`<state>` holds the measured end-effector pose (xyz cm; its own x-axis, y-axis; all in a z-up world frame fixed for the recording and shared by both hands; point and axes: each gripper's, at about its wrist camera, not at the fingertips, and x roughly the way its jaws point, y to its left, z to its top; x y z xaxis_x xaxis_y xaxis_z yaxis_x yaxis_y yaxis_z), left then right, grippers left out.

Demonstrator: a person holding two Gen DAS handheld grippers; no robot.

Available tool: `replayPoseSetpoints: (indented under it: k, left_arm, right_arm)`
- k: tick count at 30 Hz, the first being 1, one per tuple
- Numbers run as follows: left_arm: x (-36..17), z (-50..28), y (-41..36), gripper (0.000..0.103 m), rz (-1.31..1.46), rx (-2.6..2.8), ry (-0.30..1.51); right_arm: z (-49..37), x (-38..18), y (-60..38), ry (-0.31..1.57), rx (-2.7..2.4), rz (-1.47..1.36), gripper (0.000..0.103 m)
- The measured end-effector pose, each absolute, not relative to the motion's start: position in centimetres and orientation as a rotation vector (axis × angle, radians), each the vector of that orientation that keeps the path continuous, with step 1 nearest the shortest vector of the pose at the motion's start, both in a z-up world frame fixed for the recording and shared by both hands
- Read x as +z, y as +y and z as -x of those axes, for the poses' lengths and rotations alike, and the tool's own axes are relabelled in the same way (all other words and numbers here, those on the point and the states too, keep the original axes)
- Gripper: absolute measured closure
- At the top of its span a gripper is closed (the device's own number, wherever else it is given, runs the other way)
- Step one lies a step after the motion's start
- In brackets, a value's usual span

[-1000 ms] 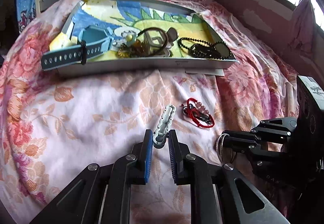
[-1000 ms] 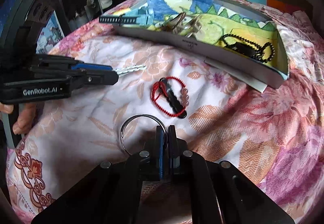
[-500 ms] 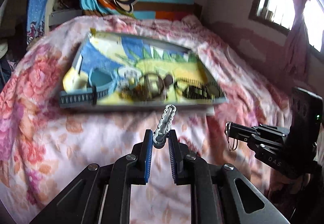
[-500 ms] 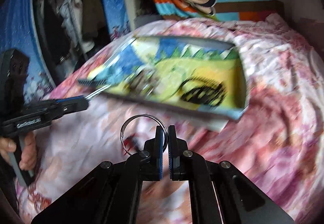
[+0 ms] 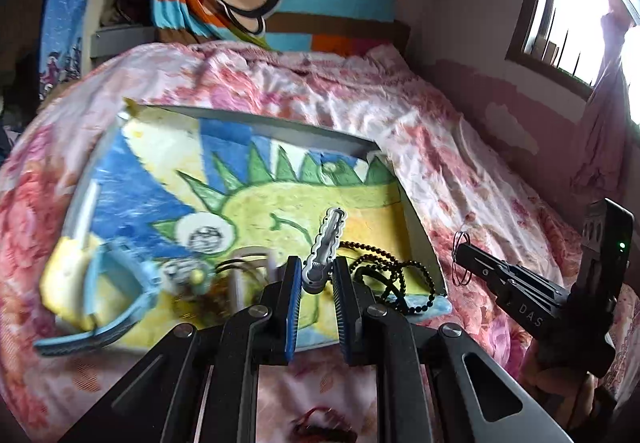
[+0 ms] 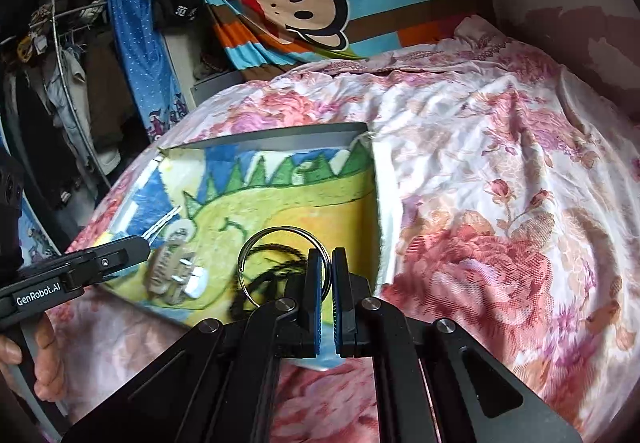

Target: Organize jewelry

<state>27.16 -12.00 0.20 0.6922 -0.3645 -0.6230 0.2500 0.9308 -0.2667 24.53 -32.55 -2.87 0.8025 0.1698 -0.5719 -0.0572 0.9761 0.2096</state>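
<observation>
Both grippers [image 5: 316, 279] [image 6: 325, 269] above tray [image 5: 420, 239]

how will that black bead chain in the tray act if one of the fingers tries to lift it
The black bead chain lies in loose, overlapping loops on the tray, so it is probably floppy and would drape and swing. Its small round beads look apt to slip through a partial grip. Being tangled on itself, it may come up in a clump.

Left gripper [image 5: 314, 279] clamping silver wavy clip [image 5: 325, 249], over tray [image 5: 420, 239], perhaps blurred watch [image 5: 120, 299]
</observation>
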Motion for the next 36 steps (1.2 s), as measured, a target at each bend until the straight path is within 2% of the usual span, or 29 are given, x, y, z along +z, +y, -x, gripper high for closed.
replayPoseSetpoints:
  k: [13,15,17,19,20,22,23,24,25,27,29,30,32,34,36]
  left_arm:
    - [-2.4,-30.4,-15.3,0.088,0.12,-0.295,0.885]
    - [-2.4,-30.5,-15.3,0.088,0.124,-0.3,0.898]
    - [-2.3,-30.7,-15.3,0.088,0.132,-0.296,0.908]
    - [-2.0,-30.5,-15.0,0.087,0.141,-0.287,0.909]
    - [-1.8,-30.4,-14.9,0.085,0.145,-0.283,0.906]
    - [-1.2,-30.0,-14.5,0.076,0.156,-0.281,0.895]
    - [-0.9,-29.8,-14.4,0.073,0.161,-0.284,0.888]
    - [-0.3,-29.3,-14.2,0.061,0.166,-0.283,0.872]
    - [0.2,-28.9,-14.0,0.043,0.172,-0.278,0.856]
    - [1.6,-27.6,-13.2,0.025,0.209,-0.271,0.797]
    - [2.9,-26.5,-12.3,0.023,0.238,-0.274,0.755]
    - [3.4,-26.1,-12.0,0.021,0.243,-0.273,0.747]
    - [4.6,-25.0,-11.4,0.014,0.246,-0.256,0.722]
    - [5.9,-23.2,-10.5,0.006,0.245,-0.231,0.664]
    - [6.9,-21.6,-9.7,0.003,0.24,-0.203,0.612]
  right_arm:
    - [-26.2,-5.7,-31.8,0.705,0.141,-0.136,0.096]
    - [-26.1,-5.5,-32.0,0.702,0.14,-0.135,0.089]
    - [-25.8,-5.3,-32.2,0.692,0.142,-0.145,0.068]
    - [-25.5,-4.9,-32.3,0.673,0.151,-0.154,0.06]
    - [-25.3,-4.7,-32.3,0.667,0.151,-0.153,0.06]
    - [-25.0,-3.9,-32.2,0.655,0.15,-0.143,0.059]
    - [-24.7,-3.5,-32.2,0.646,0.147,-0.141,0.055]
    - [-24.4,-3.0,-32.2,0.634,0.142,-0.14,0.051]
    - [-24.2,-2.7,-32.2,0.624,0.138,-0.14,0.046]
    - [-23.3,-1.5,-32.2,0.593,0.135,-0.143,0.041]
    - [-22.5,-0.3,-32.3,0.569,0.136,-0.144,0.029]
    - [-21.9,0.4,-32.3,0.551,0.139,-0.146,0.026]
    - [-20.5,1.5,-32.2,0.515,0.149,-0.15,0.015]
    - [-18.8,2.8,-32.0,0.474,0.137,-0.16,0.008]
    - [-17.1,3.9,-31.5,0.444,0.142,-0.166,0.006]
